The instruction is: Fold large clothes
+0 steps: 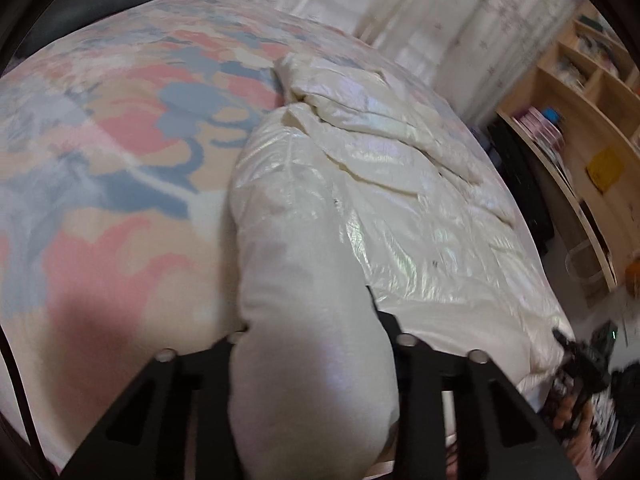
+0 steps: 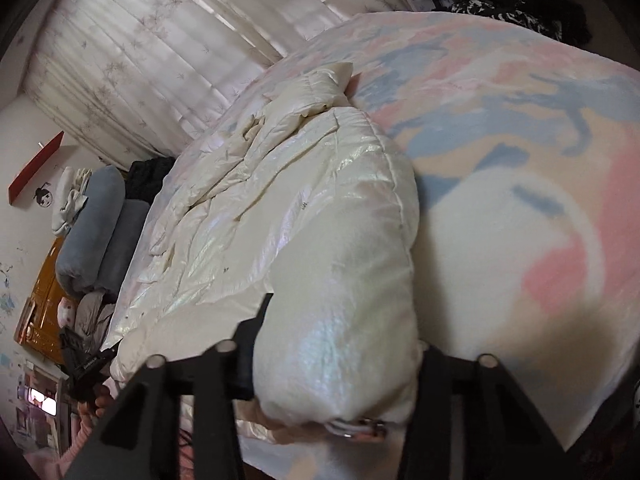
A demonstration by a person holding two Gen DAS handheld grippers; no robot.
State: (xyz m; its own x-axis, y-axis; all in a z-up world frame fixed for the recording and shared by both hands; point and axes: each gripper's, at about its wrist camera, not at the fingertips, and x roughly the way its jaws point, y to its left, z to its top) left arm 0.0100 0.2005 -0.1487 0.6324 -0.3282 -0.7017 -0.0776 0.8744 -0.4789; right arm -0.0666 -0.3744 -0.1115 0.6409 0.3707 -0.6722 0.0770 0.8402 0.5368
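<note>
A cream, shiny puffer jacket [image 1: 392, 184] lies spread over a bed with a pink, blue and beige blanket [image 1: 120, 152]. My left gripper [image 1: 308, 316] is shut on a thick padded fold at the jacket's near left edge, which bulges up between its black fingers [image 1: 384, 328]. In the right wrist view the same jacket [image 2: 280, 208] lies on the blanket [image 2: 520, 128]. My right gripper [image 2: 344, 324] is shut on its puffy near right edge, a metal fastener showing below. Each view catches the other gripper and a hand at the jacket's far corner.
Pale curtains [image 1: 420, 8] hang behind the bed. A wooden bookshelf [image 1: 580, 128] stands beside it. Grey rolled bedding [image 2: 100, 220] and an orange cabinet [image 2: 44, 292] lie off the other side. Dark clothes [image 2: 520, 8] are piled at the bed's far end.
</note>
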